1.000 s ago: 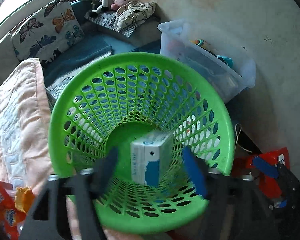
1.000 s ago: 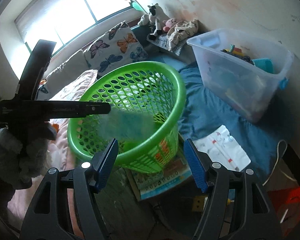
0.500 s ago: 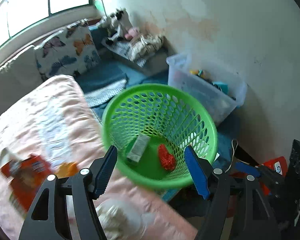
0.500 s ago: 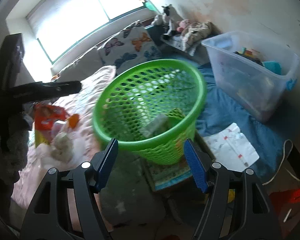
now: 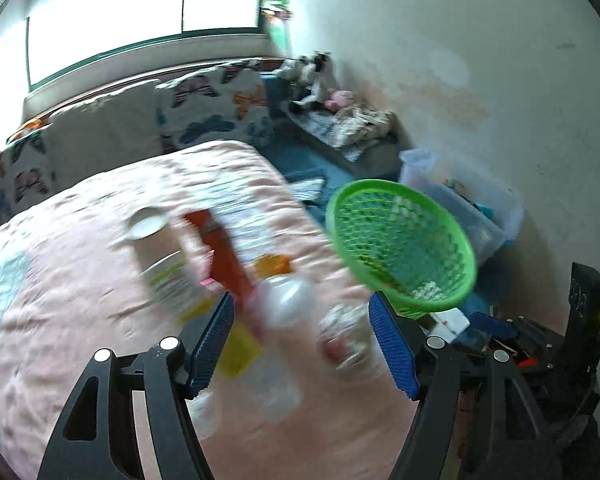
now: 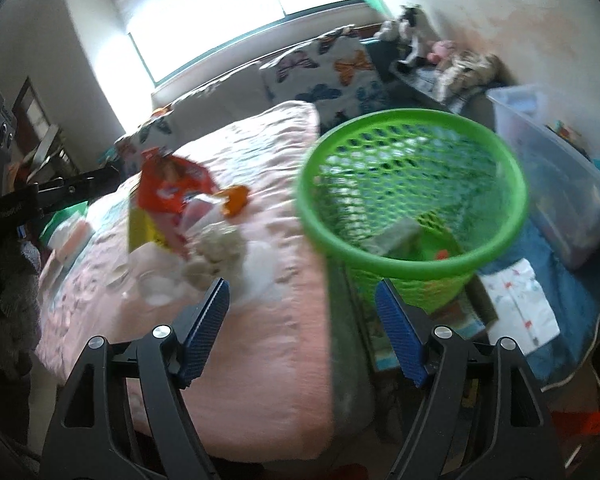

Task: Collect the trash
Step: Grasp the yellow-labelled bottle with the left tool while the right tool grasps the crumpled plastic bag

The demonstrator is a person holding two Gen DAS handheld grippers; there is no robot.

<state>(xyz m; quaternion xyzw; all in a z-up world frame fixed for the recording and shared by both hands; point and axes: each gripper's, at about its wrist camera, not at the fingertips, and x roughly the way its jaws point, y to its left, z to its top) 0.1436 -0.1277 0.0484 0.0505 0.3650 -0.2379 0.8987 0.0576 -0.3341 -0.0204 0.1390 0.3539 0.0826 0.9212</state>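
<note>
On the pink bed [image 5: 80, 320] the trash lies in a loose heap, smeared by motion blur in both views. At the left of the heap in the left wrist view is a cup [image 5: 156, 248] lying on its side, its pale round end facing up and green print on its wall too blurred to read. Next to it runs a red packet [image 5: 224, 264] with a yellow wrapper [image 5: 236, 344] at its near end and an orange scrap [image 5: 274, 265] beside it. Then comes crumpled clear plastic [image 5: 288, 300], and another crumpled piece with red on it [image 5: 346, 344].

The left gripper [image 5: 302, 342] hangs over this heap with its blue pads spread wide and nothing between them.

In the right wrist view the packet [image 6: 168, 196] shows red and white with blue print that cannot be read; a wad of paper [image 6: 216, 256] sits near it. The right gripper [image 6: 302, 328] is also spread wide and empty, over the bed's edge.

To the right, just beside the bed, stands the green basket [image 6: 416, 262], with a pale carton [image 6: 396, 236] and a small red bit [image 6: 440, 255] inside. Farther right is a clear bin [image 6: 560, 184].
</note>
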